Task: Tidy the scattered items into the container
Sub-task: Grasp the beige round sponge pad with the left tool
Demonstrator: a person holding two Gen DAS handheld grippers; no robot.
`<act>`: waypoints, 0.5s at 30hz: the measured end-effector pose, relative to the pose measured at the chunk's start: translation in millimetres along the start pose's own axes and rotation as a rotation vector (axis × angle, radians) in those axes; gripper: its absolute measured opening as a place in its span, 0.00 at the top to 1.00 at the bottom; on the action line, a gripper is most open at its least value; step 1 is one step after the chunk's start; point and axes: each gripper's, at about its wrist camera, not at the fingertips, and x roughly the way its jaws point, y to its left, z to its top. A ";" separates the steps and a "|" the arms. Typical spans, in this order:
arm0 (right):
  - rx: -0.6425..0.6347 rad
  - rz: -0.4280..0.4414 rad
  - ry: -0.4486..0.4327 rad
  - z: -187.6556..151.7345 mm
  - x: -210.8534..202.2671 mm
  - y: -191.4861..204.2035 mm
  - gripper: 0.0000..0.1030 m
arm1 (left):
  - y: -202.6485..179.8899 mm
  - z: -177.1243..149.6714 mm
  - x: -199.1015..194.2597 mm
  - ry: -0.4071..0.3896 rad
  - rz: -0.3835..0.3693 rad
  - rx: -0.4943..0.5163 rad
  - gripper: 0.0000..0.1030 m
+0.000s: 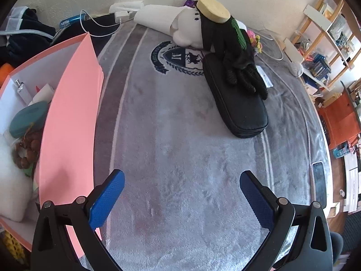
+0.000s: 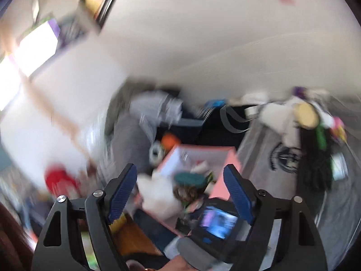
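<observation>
Grey plush blanket (image 1: 180, 158) with a navy crest, cluttered room, wooden shelves (image 1: 325, 36) alongside.

One pink cardboard box (image 1: 67, 113) holds a teal oval case (image 1: 27, 119), brown beads and white fluff. One black zip pouch (image 1: 237, 103) and one black glove (image 1: 239, 63) remain outside. Left gripper (image 1: 180, 203) and right gripper (image 2: 180, 194) both gape wide, holding nothing.

Left wrist view sharp and evenly lit by soft daylight, with faint shadows under the black case (image 1: 237, 103) on the grey blanket (image 1: 180, 158), a mild sheen along the blanket's right edge, and strong fisheye bending plus dark vignette at the corners. Right wrist view heavily smeared by motion blur, only the blue finger pads (image 2: 123, 190) fairly crisp. Blown-out white glare from a window (image 2: 33, 49) at upper left.
</observation>
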 end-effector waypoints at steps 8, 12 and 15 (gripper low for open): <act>0.488 -0.137 -0.262 -64.6 -91.5 -228.2 0.13 | -1.3 22.2 -7.6 -0.111 -0.083 -0.052 0.00; 0.816 -0.221 -0.236 -110.4 -77.4 -322.3 0.12 | -13.2 95.7 -2.2 -0.121 -0.096 -0.165 0.00; 0.831 -0.189 -0.233 -100.4 -70.3 -338.8 0.12 | -33.7 176.3 8.9 -0.153 -0.056 -0.201 0.00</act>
